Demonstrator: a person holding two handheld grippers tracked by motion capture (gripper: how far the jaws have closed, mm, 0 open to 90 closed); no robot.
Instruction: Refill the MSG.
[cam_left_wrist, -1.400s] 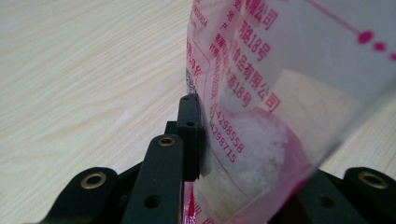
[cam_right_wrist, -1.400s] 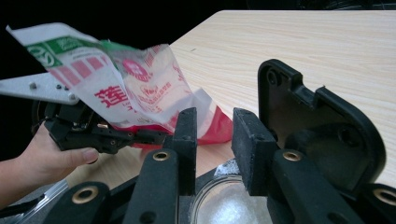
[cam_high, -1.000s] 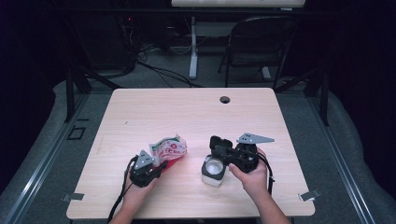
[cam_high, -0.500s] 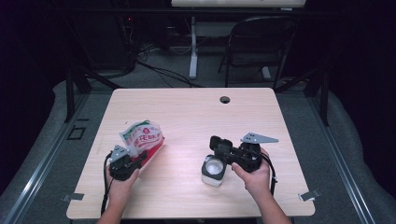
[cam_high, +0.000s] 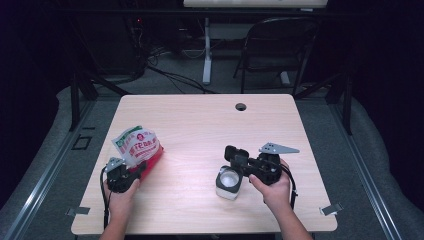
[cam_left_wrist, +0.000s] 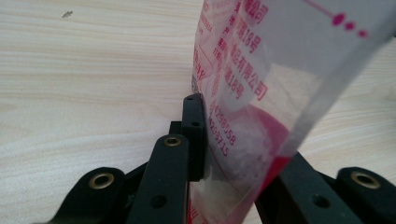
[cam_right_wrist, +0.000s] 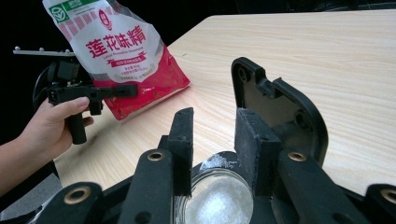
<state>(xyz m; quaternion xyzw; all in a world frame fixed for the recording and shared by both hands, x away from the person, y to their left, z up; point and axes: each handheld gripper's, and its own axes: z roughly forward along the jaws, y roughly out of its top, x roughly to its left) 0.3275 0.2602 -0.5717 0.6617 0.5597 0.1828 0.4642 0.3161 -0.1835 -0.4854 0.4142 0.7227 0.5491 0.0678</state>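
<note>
Your left gripper (cam_high: 134, 171) is clamped on the seasoning bag (cam_high: 137, 146), at 9 o'clock of the jar (cam_high: 229, 181). Your right gripper (cam_right_wrist: 212, 140) straddles the jar rim, jaws apart, just been opening.

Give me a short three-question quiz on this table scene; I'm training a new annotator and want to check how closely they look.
1. True or false: the left gripper is clamped on the bag.
2. Multiple choice: where is the jar on the table? A) at the far edge by the hole B) on the near side, at the right gripper C) beside the bag
3. Fill in: the jar holds a ____ granular powder.

Key
1. True: the left gripper view shows the jaws pinching the bag's lower edge.
2. B
3. white
</note>
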